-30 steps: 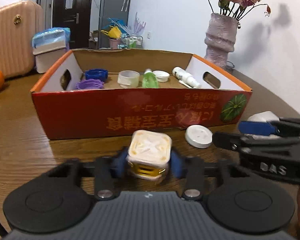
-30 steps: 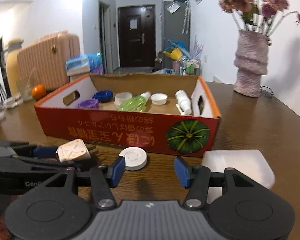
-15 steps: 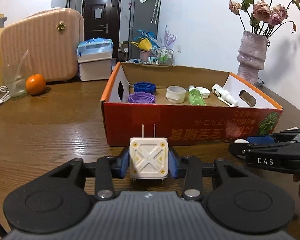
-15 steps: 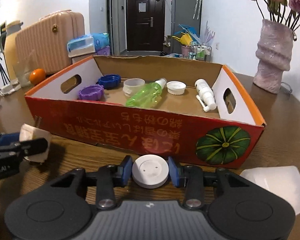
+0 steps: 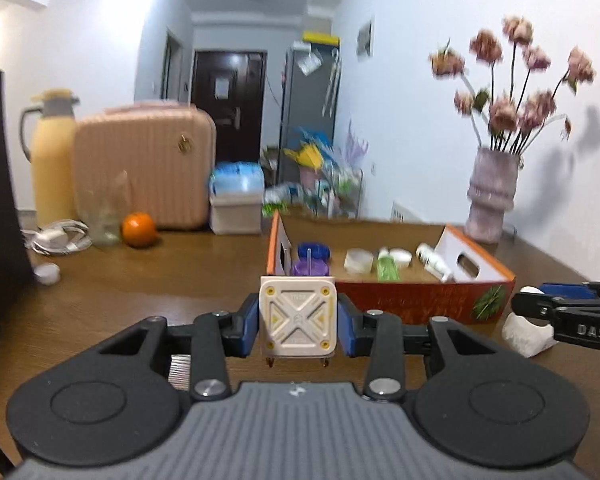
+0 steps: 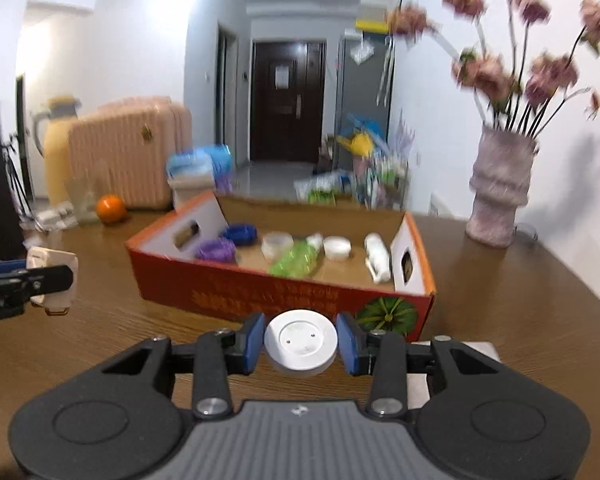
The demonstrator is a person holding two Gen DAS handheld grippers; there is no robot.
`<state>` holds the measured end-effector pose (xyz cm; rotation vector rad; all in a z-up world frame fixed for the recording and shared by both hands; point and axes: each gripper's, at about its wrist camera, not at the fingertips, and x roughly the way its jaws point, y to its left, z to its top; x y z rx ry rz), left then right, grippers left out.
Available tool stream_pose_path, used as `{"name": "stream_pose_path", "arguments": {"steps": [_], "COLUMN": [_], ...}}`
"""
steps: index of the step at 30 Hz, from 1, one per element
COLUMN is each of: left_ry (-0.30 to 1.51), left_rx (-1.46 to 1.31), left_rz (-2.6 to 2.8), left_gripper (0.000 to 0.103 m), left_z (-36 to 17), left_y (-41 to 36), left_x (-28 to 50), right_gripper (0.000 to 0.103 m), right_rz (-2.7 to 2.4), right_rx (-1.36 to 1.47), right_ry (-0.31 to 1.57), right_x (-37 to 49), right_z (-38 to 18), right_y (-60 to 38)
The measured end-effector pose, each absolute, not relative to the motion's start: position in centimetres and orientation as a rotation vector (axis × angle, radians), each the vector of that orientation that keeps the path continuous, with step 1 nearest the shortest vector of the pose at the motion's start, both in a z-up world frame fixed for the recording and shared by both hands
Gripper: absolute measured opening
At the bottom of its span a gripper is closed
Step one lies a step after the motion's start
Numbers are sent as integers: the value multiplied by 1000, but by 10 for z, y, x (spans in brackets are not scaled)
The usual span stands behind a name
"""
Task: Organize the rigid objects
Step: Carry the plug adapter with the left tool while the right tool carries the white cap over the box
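Observation:
My left gripper (image 5: pixel 298 326) is shut on a cream square plug adapter (image 5: pixel 298 322) with metal prongs, held above the wooden table. My right gripper (image 6: pixel 301 344) is shut on a white round disc (image 6: pixel 301 342), also lifted off the table. Ahead stands an open red cardboard box (image 6: pixel 284 296) holding purple and blue lids (image 6: pixel 216 250), a clear tub, a green bottle (image 6: pixel 298 260), a white cap and a white bottle. In the right wrist view the left gripper with the adapter (image 6: pixel 52 278) shows at the left edge. In the left wrist view the right gripper (image 5: pixel 572 312) shows at the right.
A white lumpy object (image 5: pixel 526 334) lies on the table right of the box. A pink vase with flowers (image 6: pixel 498 196) stands at the back right. An orange (image 5: pixel 139 230), a cable bundle, a glass, a yellow flask and a pink suitcase (image 5: pixel 148 172) are at the back left.
The right gripper closed on the white disc and lifted it off the table. Both grippers rose and drew back from the box, the left still carrying the adapter.

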<state>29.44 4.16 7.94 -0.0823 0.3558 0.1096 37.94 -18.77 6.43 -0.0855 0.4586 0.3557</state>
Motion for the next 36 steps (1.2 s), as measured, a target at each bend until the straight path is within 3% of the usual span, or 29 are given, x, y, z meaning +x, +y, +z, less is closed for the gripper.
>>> {"name": "stream_pose_path", "arguments": {"steps": [9,18,26,36], "left_ry": [184,141,129,171], "left_rx": [-58,-33,-49,-37], "left_rz": [151,177,160,138], "left_gripper": [39,39,39,39], "left_z": [107,101,99,90], "left_y": [19,7,10,10], "left_x": [187,108,91,125], "right_gripper": [38,38,38,38], "right_rz": [349,323,273,278], "right_rx": [-50,2,11,9], "right_ry": [216,57,43,76], "right_x": [268,165,115,133], "right_z": [111,99,87,79], "right_y": [-205,-216,-228,-227]}}
